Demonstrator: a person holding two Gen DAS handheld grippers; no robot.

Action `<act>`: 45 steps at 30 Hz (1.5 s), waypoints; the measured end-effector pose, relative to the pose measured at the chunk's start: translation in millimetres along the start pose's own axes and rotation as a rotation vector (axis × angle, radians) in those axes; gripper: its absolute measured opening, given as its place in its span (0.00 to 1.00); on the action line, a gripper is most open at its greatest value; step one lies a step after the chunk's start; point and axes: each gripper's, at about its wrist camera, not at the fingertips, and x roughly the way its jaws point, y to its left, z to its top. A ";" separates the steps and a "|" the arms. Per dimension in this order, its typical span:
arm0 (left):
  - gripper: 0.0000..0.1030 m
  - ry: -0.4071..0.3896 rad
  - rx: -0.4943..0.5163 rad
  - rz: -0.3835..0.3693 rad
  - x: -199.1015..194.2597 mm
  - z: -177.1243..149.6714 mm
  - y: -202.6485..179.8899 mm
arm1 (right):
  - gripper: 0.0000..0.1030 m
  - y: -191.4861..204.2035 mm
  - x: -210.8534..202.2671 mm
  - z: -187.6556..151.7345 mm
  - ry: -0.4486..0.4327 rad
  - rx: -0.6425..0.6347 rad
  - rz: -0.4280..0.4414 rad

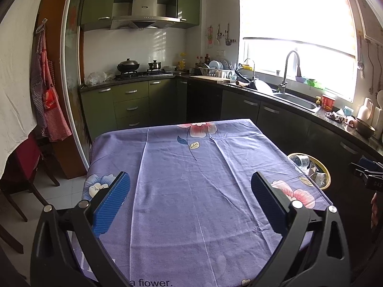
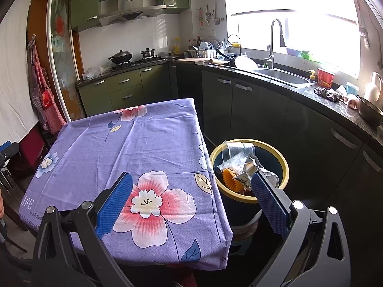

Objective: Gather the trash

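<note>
- Nearest your hands, over the table: your left gripper (image 1: 190, 186), blue pads spread wide, nothing between them, poised above the middle of the cloth.
- Your right gripper (image 2: 191, 186), likewise spread wide and empty, one finger over the table's near corner, the other in front of the bin.
- Table (image 2: 134, 143): draped in a purple tablecloth (image 1: 191, 191) printed with pink, white and blue flowers and some lettering at the near edge; the cloth's surface is bare.
- Bin (image 2: 284, 167): dark body, yellow rim, standing on the floor just beside the table's right edge, between the table and the dark lower cabinets.
- Trash (image 2: 244, 167), all inside the bin: a clear plastic cup (image 2: 239, 149) tilted near the rim, an orange ridged piece (image 2: 229, 179), and crumpled printed wrappers (image 2: 253, 169) heaped together.
- In the left wrist view the same bin (image 1: 326, 174) shows past the table's right edge, partly cut off by the cloth.
- Right-hand counter (image 2: 311, 93): steel sink (image 2: 282, 76) with a tall tap (image 2: 275, 40), a red cup (image 2: 325, 77), a crumpled dark cloth (image 2: 328, 94), a white jug (image 2: 374, 88) and a dark bowl (image 2: 369, 113).
- Far counter: dish rack (image 1: 217, 70) with plates, a cutting board (image 1: 208, 78).
- Far wall: gas stove (image 1: 141, 73) bearing a lidded wok (image 1: 128, 65) and a small pot (image 1: 155, 65), range hood (image 1: 143, 12) set in green upper cabinets.
- Far left: checked aprons (image 1: 47, 95) hanging by the sliding door.
</note>
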 end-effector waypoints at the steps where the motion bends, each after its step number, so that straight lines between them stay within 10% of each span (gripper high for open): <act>1: 0.93 0.002 0.001 0.000 0.6 0.0 -0.2 | 0.95 0.0 0.0 -0.2 -0.001 0.000 0.000; 45: 0.93 0.005 0.022 -0.063 13.1 4.7 -3.3 | 0.95 -0.8 9.5 -0.7 0.012 -0.015 0.005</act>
